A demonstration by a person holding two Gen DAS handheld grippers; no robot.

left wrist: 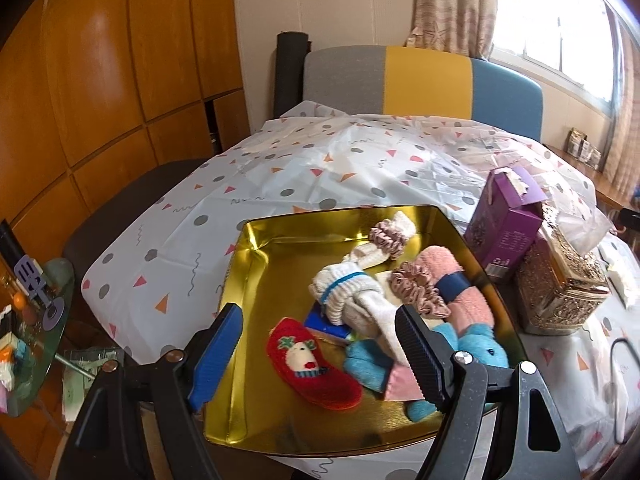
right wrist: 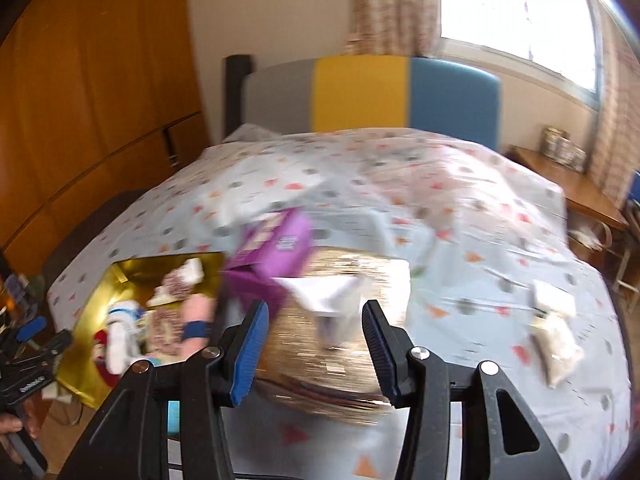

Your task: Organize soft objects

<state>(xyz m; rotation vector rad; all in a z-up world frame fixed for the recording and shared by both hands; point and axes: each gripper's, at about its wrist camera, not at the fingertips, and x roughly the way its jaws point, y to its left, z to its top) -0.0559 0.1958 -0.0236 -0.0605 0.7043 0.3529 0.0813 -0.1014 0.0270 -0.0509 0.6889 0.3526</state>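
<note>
Broadly, a counter (left wrist: 304, 168) draped in a patterned white cloth is seen, with a grey, yellow and blue chair back (left wrist: 420, 80) behind it. A gold tray (left wrist: 256, 264) is set near the counter's front edge. Beside the tray's right wall, a purple carton (left wrist: 504, 232) and an ornate gold box (left wrist: 560, 280) are placed, touching each other.

Within the tray, the soft objects are gathered toward its right half: a rolled pink towel (left wrist: 464, 280) bound with a blue band, rolled white socks (left wrist: 348, 292), a blue plush toy (left wrist: 484, 348), a red stocking (left wrist: 312, 368) and two pink scrunchies (left wrist: 416, 288).

The left claw (left wrist: 320, 356) is held over the tray's near side, jaws apart, nothing gripped. The right claw (right wrist: 316, 344) is seen above the gold box in a blurred view, jaws parted and empty.
</note>
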